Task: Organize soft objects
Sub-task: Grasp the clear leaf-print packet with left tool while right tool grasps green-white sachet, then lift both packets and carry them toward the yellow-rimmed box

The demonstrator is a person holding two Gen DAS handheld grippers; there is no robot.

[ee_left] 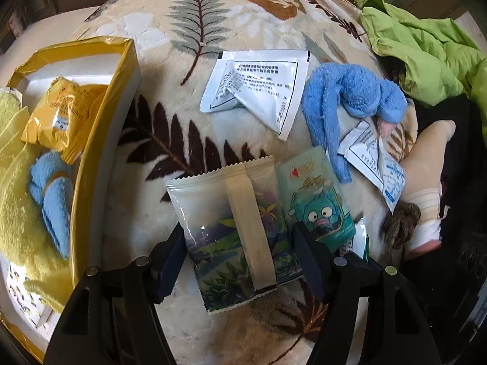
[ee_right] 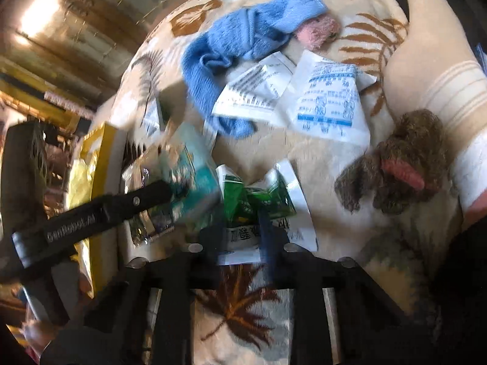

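Clear landscape-print pouch lies flat on the leaf-print blanket, between the fingers of the left hand-held gripper. Jaws wide, one finger at each side edge of the pouch; can't tell if they touch it. Not pinched.

Teal cartoon packet just right of the pouch, partly under its edge, right finger overlapping it. Ahead of the left gripper: white sachet, printed, creased. Ahead-right: blue sock with pink toe, lying over a second white sachet. Further right: brown plush, a cream sock, green cloth at far right.

Left of the left gripper: yellow box, open, holding a yellow packet, a rolled blue sock and yellow towel.

Right hand-held gripper: view blurred, jaws look narrowed around a green-and-white sachet, but can't tell if it's really gripped. Left gripper's arm crosses to its left, over the teal packet. Ahead: two white sachets, blue sock; right: brown plush.
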